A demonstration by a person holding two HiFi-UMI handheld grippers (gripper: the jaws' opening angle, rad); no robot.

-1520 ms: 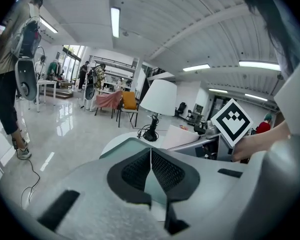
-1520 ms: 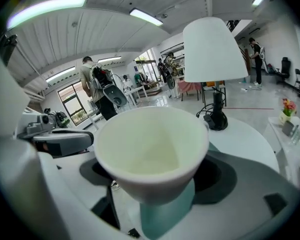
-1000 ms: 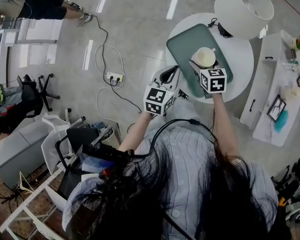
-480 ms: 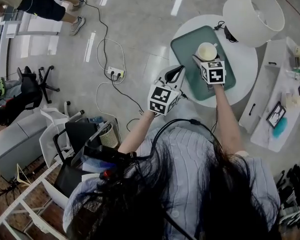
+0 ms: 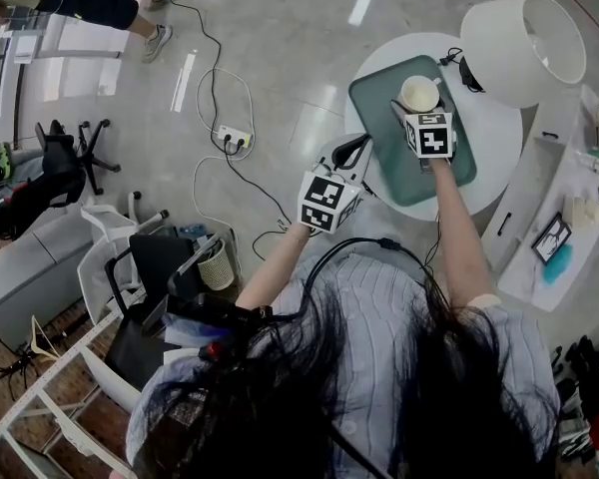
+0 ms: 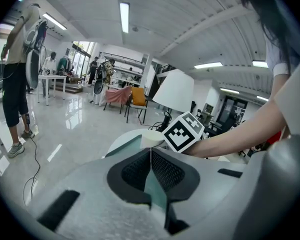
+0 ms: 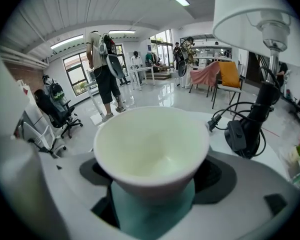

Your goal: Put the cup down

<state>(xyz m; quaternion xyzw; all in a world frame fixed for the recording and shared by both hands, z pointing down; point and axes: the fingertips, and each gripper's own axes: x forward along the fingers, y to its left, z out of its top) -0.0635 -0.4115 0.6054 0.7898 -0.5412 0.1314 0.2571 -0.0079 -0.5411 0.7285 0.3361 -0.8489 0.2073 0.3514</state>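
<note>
Two grippers are in the person's hands above a round white table [image 5: 497, 136]. The right gripper [image 5: 415, 111] is stretched out over a teal-green rectangular tray [image 5: 379, 103] that lies on this table. Its two jaws are pressed on both sides of a cream-white ceramic cup [image 5: 419, 93], so the cup is firmly held. In the right gripper view the cup [image 7: 151, 146] stands upright with its mouth open to the camera and its inside is empty. The right gripper [image 7: 152, 186] holds it at the lower part of its wall. Under the cup the teal colour of the tray is visible. The cup is over the far part of the tray, but I cannot tell if its bottom already touches the tray.

The left gripper [image 5: 353, 150] is held just beside the near left edge of the table, apart from the cup. In the left gripper view its jaws [image 6: 151, 166] are fully together, and nothing is between them.

Behind the tray a large white lamp shade [image 5: 524, 33] stands at the far right of the table. A black cable with a switch [image 7: 245, 129] lies on the table near the lamp. On the grey floor to the left lies a white power strip [image 5: 232, 140] with black cords.
</note>
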